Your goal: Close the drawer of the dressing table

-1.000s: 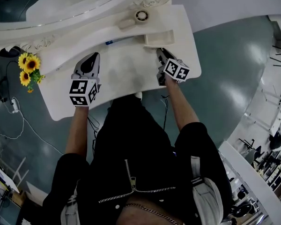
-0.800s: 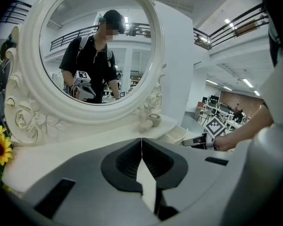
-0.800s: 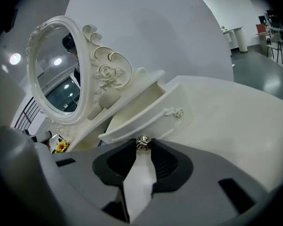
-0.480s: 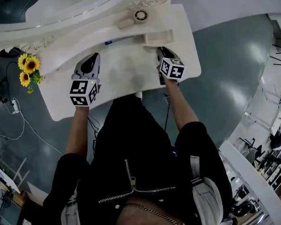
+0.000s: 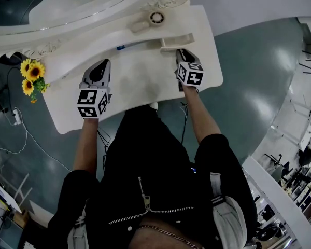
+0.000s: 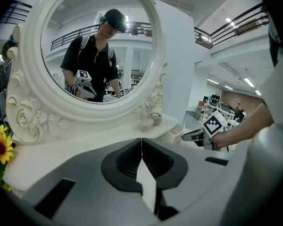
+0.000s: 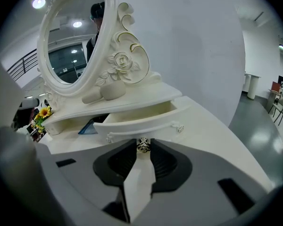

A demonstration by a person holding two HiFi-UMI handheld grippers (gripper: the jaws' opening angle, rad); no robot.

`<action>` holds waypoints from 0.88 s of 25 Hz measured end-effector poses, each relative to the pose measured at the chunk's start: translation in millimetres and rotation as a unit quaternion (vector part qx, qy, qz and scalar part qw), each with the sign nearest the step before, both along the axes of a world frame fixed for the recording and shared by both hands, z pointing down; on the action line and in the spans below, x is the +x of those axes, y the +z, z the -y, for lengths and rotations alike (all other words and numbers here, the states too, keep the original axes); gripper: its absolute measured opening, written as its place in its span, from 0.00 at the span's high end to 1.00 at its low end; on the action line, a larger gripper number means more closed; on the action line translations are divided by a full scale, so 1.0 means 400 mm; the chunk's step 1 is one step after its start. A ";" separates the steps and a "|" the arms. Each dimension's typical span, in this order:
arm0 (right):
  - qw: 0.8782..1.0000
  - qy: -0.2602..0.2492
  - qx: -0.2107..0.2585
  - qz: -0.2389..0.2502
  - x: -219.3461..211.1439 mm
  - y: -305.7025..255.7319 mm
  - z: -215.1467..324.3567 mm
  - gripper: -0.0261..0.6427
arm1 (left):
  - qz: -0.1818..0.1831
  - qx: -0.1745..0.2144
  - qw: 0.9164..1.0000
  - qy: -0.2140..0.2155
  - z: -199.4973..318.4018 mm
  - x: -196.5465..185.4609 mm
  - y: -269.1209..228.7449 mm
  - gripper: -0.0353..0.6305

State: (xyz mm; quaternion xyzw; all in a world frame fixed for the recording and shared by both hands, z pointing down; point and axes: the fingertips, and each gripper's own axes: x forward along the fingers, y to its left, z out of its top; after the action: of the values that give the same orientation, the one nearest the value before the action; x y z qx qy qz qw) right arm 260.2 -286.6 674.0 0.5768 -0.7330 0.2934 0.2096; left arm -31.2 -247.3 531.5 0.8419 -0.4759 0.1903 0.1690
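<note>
Bright, even light from ceiling lamps [image 7: 37, 3]; the white dressing table [image 5: 140, 82] glares faintly, the floor [image 5: 254, 102] shows sheen. Fisheye edges curve and darken; foreground blurs.

We see the table [image 5: 140, 82] and its drawer [image 7: 146, 125] in smooth, white, faintly glossy paint; the knob [image 7: 143, 145] is shiny metal. The mirror [image 6: 99, 51] is glossy glass. The left claw [image 6: 141, 139] and right claw [image 7: 144, 141] look matt grey plastic.
</note>
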 end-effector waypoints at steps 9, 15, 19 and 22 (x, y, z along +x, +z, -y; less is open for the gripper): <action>1.000 -0.008 -0.006 0.006 -0.007 0.009 0.019 0.82 | 0.000 0.001 1.000 -0.005 0.014 -0.003 -0.003 0.91; 1.000 -0.012 -0.016 0.013 -0.008 0.020 0.027 0.82 | -0.002 0.001 1.000 -0.009 0.021 -0.002 -0.005 0.91; 1.000 -0.011 -0.015 0.017 -0.011 0.019 0.042 0.82 | -0.002 0.002 1.000 -0.013 0.027 -0.008 -0.008 0.91; 1.000 -0.011 -0.014 0.017 -0.015 0.020 0.052 0.82 | -0.001 0.002 1.000 -0.017 0.030 -0.017 -0.008 0.91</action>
State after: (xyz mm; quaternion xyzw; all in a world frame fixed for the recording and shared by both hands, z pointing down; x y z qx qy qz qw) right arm 254.0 -307.6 682.1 0.5606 -0.7384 0.3116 0.2084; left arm -38.0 -259.2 528.3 0.8340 -0.4908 0.1854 0.1708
